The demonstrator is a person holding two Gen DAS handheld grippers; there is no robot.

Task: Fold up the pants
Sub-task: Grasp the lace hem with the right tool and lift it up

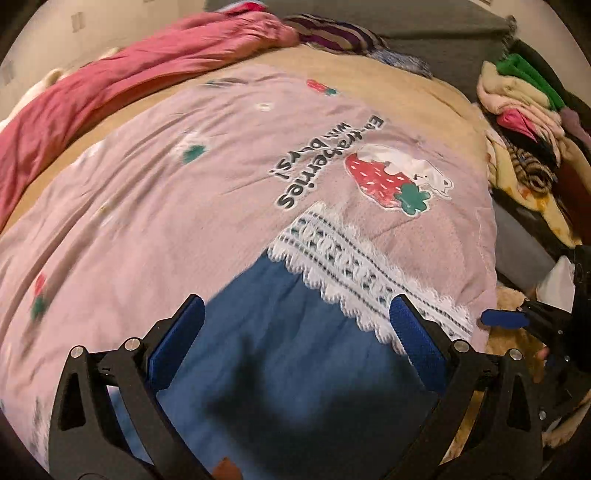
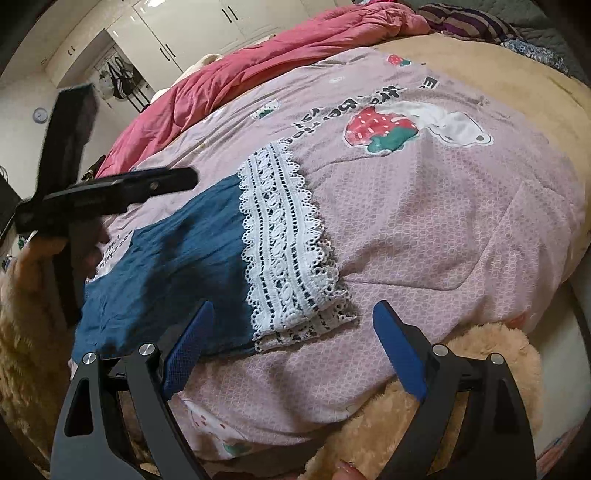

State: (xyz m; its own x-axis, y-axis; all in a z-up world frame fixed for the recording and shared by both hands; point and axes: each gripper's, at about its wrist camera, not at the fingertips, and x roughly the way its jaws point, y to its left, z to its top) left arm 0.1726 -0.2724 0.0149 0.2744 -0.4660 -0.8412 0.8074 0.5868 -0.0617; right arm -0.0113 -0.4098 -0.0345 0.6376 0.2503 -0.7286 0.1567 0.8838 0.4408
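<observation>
Blue pants [image 1: 280,354] with a white lace hem [image 1: 354,273] lie flat on a pink strawberry-print quilt [image 1: 155,199]. My left gripper [image 1: 295,317] is open and empty, hovering just above the blue cloth. In the right wrist view the pants [image 2: 173,258] and lace hem [image 2: 284,240] lie ahead and left. My right gripper [image 2: 291,325] is open and empty, near the lace hem's near corner at the quilt's edge. The left gripper [image 2: 110,192] shows as a dark blurred shape above the pants' left end. The right gripper's blue finger [image 1: 502,318] shows at the right in the left wrist view.
A red blanket [image 1: 110,88] lies bunched along the far side of the bed. A pile of clothes [image 1: 524,118] sits at the right. A tan plush toy [image 2: 424,413] lies at the bed's near edge. White wardrobes [image 2: 177,33] stand behind.
</observation>
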